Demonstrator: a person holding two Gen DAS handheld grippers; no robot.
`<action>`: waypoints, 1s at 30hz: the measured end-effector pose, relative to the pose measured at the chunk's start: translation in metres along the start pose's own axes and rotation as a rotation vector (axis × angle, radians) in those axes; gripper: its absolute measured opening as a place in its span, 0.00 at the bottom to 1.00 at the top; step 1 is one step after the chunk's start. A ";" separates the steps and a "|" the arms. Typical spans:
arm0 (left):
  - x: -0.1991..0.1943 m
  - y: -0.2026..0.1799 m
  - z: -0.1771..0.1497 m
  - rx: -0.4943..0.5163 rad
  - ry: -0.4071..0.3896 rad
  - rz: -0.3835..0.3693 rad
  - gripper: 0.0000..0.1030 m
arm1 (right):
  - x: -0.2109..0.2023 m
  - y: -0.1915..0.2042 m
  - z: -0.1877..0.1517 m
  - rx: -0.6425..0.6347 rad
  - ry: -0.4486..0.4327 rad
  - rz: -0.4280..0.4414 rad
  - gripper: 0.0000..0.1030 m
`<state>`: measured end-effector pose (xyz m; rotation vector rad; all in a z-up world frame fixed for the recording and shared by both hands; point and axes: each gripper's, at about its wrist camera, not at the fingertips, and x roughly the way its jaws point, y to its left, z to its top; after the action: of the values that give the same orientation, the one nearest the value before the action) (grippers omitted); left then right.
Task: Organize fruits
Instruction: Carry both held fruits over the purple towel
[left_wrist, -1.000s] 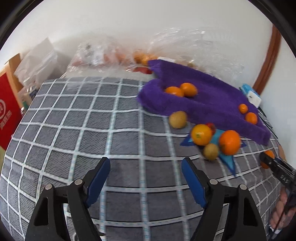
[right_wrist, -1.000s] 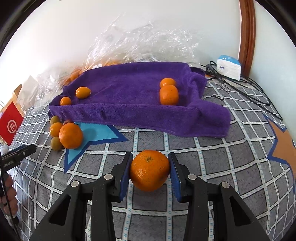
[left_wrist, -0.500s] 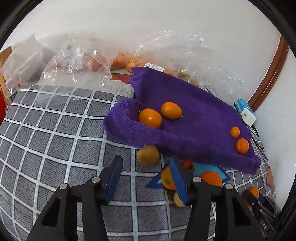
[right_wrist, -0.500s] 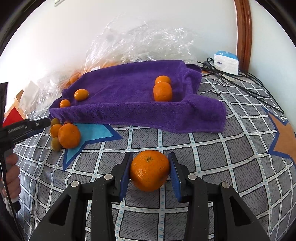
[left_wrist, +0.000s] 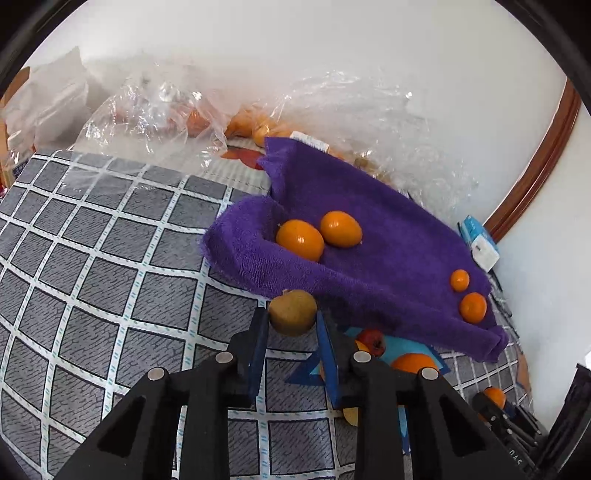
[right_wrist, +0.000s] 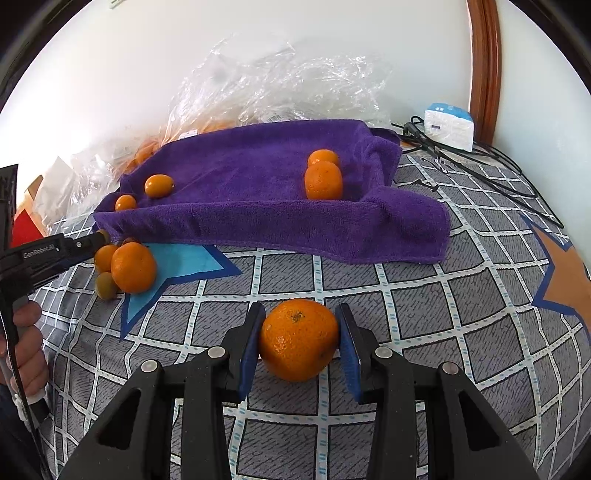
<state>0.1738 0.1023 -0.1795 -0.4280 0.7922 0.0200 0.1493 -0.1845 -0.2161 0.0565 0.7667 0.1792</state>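
A yellow-brown round fruit (left_wrist: 291, 310) sits on the checked cloth just in front of the purple towel (left_wrist: 388, 240). My left gripper (left_wrist: 291, 326) is closing on it, both blue pads against its sides. Two oranges (left_wrist: 300, 240) lie in the towel's near fold, and two small ones (left_wrist: 472, 307) at its right end. In the right wrist view my right gripper (right_wrist: 299, 336) is shut on a large orange (right_wrist: 297, 341) resting on the cloth. Left of it lies a group of fruit (right_wrist: 133, 267) on a blue star, with the left gripper's tip (right_wrist: 98, 240) beside it.
Crumpled clear plastic bags (right_wrist: 280, 85) holding more fruit line the wall behind the towel. A white and blue box (right_wrist: 448, 125) and black cables (right_wrist: 480, 162) lie at the far right by a wooden frame (right_wrist: 484, 66). A small red fruit (left_wrist: 373, 340) sits below the towel's edge.
The left gripper moved toward the towel and its jaws closed from wide apart onto the yellow-brown fruit. The right gripper and its orange stayed put.
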 end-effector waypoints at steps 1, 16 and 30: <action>-0.003 0.002 0.001 -0.007 -0.011 -0.006 0.25 | 0.000 -0.001 0.000 0.003 -0.001 0.000 0.38; -0.033 -0.002 0.007 0.023 -0.126 0.028 0.25 | -0.003 -0.013 0.002 0.073 -0.006 -0.023 0.38; -0.090 0.010 0.009 0.025 -0.117 0.038 0.25 | -0.035 -0.006 0.021 0.056 -0.048 -0.033 0.38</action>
<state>0.1153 0.1274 -0.1152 -0.3842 0.6849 0.0702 0.1397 -0.1966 -0.1781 0.1009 0.7239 0.1243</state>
